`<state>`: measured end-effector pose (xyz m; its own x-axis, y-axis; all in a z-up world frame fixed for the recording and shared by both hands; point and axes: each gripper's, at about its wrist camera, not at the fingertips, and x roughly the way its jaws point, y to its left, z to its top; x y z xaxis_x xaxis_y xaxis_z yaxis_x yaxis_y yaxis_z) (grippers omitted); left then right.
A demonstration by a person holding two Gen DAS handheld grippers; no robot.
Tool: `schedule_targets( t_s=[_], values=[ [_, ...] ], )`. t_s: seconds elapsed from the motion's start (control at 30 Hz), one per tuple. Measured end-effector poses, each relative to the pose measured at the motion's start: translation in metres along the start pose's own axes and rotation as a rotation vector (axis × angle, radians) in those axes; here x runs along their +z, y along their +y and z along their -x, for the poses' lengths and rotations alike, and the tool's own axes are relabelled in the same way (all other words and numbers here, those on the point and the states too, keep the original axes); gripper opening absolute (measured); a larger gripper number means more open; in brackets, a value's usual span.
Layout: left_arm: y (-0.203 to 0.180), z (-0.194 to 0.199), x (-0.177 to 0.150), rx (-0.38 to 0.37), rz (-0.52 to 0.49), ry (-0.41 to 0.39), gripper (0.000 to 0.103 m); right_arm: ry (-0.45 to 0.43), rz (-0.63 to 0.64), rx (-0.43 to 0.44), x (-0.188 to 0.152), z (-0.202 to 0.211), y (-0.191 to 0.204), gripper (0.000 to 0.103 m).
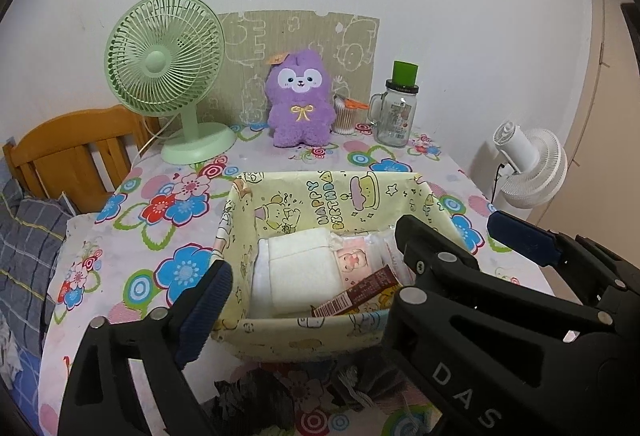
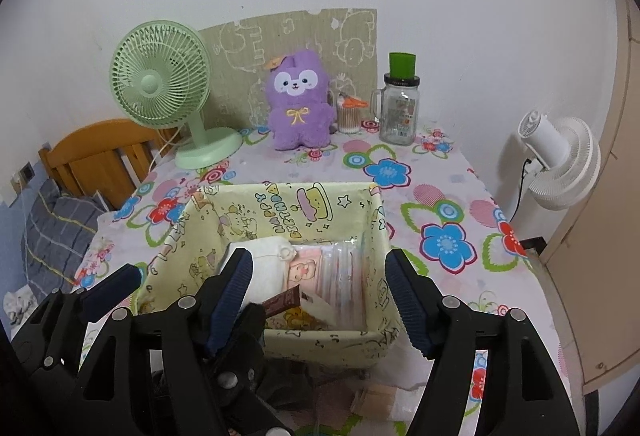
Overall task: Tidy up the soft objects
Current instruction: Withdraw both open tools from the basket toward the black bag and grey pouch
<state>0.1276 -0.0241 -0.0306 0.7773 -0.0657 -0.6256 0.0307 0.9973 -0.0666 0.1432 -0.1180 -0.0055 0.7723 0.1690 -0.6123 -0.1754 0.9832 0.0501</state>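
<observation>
Both tongs, left and right, were held wide open and empty above the yellow cartoon-printed fabric box; a folded white cloth was seen inside at 9 o'clock.

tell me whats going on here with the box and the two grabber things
A person holds a gripper in each hand over a yellow cartoon-print box on a flowered tablecloth. Both the left gripper and right gripper have open jaws holding nothing. The box holds a folded white cloth and packets. A purple plush toy sits behind, outside the box.
</observation>
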Motion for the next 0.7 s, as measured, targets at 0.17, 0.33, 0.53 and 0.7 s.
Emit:
schedule_targets(
  t_s=[0.17, 0.33, 0.53, 0.7],
  values=[
    [-0.002, 0.010, -0.002, 0.012, 0.001, -0.016, 0.099, -0.022, 0.000, -0.003, -0.003, 0.011, 0.001, 0.076],
    [-0.002, 0.021, -0.005, 0.013, -0.001, -0.031, 0.100, -0.035, 0.004, 0.000, -0.006, 0.023, 0.000, 0.077],
    [-0.005, 0.033, -0.010, 0.016, -0.007, -0.051, 0.101, -0.066, -0.002, -0.005, -0.011, 0.038, -0.002, 0.087],
    [-0.009, 0.045, -0.013, 0.016, -0.012, -0.070, 0.102, -0.084, -0.005, -0.009, -0.015, 0.052, -0.003, 0.090]
  ],
)
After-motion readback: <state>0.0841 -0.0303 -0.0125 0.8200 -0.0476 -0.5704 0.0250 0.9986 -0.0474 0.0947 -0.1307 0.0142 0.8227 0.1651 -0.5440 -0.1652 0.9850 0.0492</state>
